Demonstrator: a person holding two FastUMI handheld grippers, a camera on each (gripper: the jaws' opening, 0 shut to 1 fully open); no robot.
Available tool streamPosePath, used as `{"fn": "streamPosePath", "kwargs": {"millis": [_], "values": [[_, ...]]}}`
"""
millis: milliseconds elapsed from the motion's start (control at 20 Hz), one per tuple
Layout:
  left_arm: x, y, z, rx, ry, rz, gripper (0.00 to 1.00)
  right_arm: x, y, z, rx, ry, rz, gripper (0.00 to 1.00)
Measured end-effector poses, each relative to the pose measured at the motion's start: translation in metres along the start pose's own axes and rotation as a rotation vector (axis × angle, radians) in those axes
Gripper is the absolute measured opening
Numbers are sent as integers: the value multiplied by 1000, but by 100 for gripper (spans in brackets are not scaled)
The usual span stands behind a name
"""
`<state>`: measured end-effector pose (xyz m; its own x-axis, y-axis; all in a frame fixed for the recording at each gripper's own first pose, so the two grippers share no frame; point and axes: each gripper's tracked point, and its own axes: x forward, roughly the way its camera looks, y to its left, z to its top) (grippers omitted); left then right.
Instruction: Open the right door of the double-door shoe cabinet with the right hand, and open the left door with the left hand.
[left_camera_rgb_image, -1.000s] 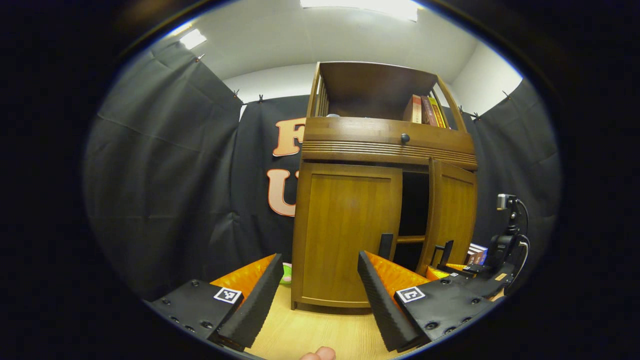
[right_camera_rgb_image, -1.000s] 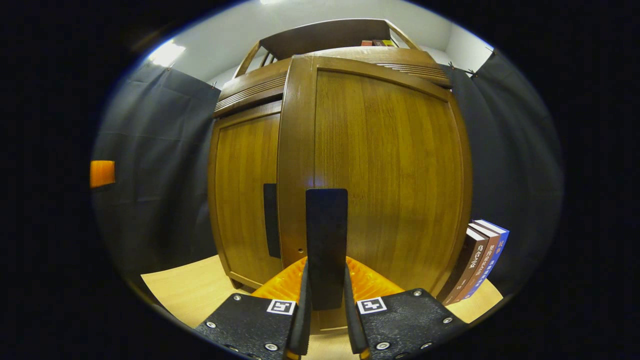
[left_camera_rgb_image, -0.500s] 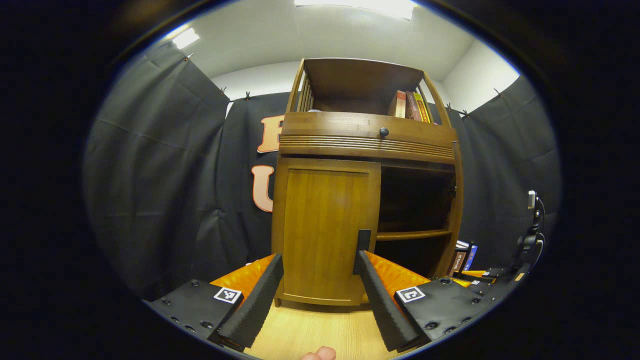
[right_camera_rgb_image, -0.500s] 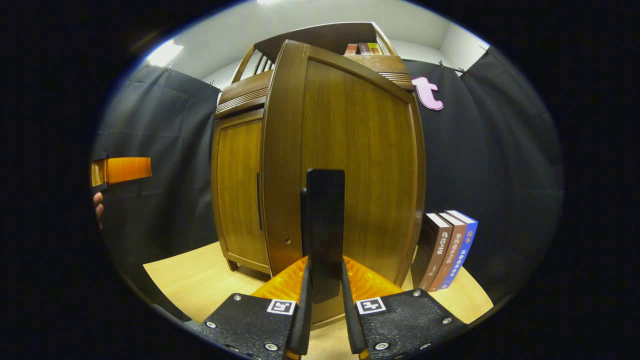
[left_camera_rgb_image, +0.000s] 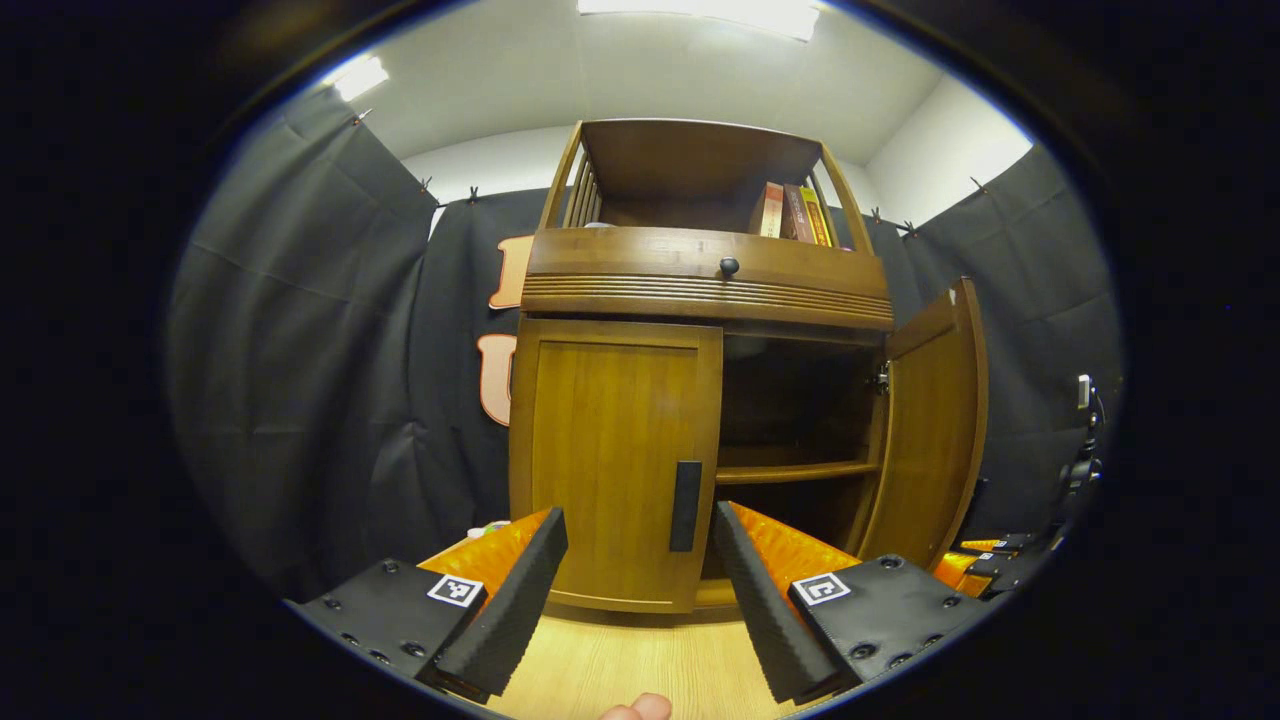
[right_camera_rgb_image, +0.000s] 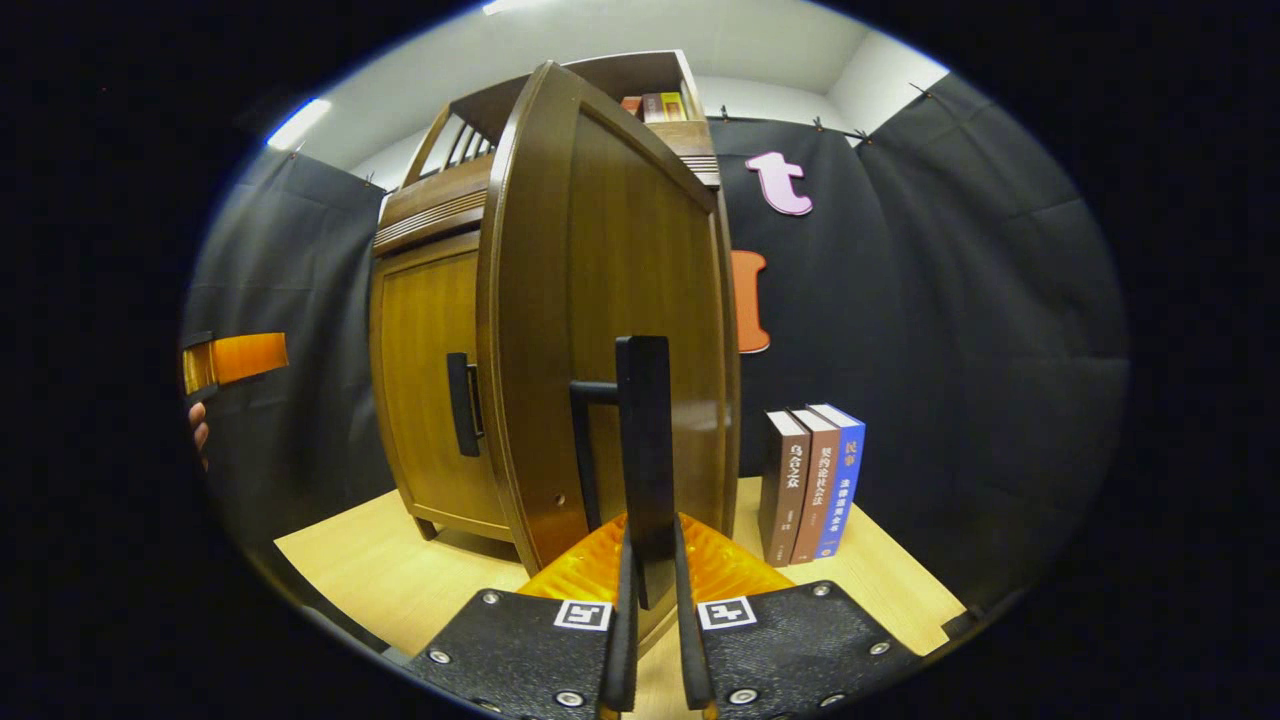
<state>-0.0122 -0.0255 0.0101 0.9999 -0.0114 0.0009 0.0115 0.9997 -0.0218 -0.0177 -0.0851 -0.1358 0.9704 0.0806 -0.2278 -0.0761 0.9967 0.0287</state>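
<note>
Now that the right door (right_camera_rgb_image: 600, 300) has swung wide over the last second, its handle (right_camera_rgb_image: 645, 450) clamped in the right gripper (right_camera_rgb_image: 650, 640), the shut left door (left_camera_rgb_image: 610, 460) waits just ahead of the left gripper (left_camera_rgb_image: 640, 580), whose fingers stand apart.

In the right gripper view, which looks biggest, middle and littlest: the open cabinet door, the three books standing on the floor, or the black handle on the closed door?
1. Open right door, though it is nearest the camera.
2. Three books.
3. Left door's handle.
</note>
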Motion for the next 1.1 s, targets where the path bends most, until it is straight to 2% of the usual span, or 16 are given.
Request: {"fn": "streamPosePath", "kwargs": {"millis": [50, 100, 350, 450, 500, 550, 600, 650, 700, 1000, 1100], "values": [[0, -1, 0, -3, 1, -3, 94, -1, -6, 1, 4, 4, -8, 6], [0, -2, -1, -4, 1, -4, 95, -3, -13, 1, 2, 6, -20, 14], [0, -4, 0, -15, -3, -7, 95, -8, -57, 4, -16, 7, -118, 8], [1, -5, 0, -19, -4, -6, 95, -10, -67, 5, -13, 4, -116, 4], [1, -5, 0, -21, -6, -6, 94, -9, -71, 5, -14, 1, -105, 2], [1, -5, 1, -22, -7, -5, 94, -10, -74, 6, -19, 2, -91, 12], [1, -5, 0, -22, -8, -3, 94, -10, -78, 7, -24, 0, -70, 2], [1, -4, 1, -21, -10, -2, 94, -12, -84, 8, -25, -1, -49, 12], [1, -3, 1, -20, -11, 2, 94, -13, -90, 9, -21, -1, -26, 2], [1, 0, -1, -35, -6, 23, 94, -9, -124, 11, 10, -7, 101, 2], [1, 3, -1, -30, -7, 35, 94, -11, -126, 11, 36, -11, 103, 5]]}}
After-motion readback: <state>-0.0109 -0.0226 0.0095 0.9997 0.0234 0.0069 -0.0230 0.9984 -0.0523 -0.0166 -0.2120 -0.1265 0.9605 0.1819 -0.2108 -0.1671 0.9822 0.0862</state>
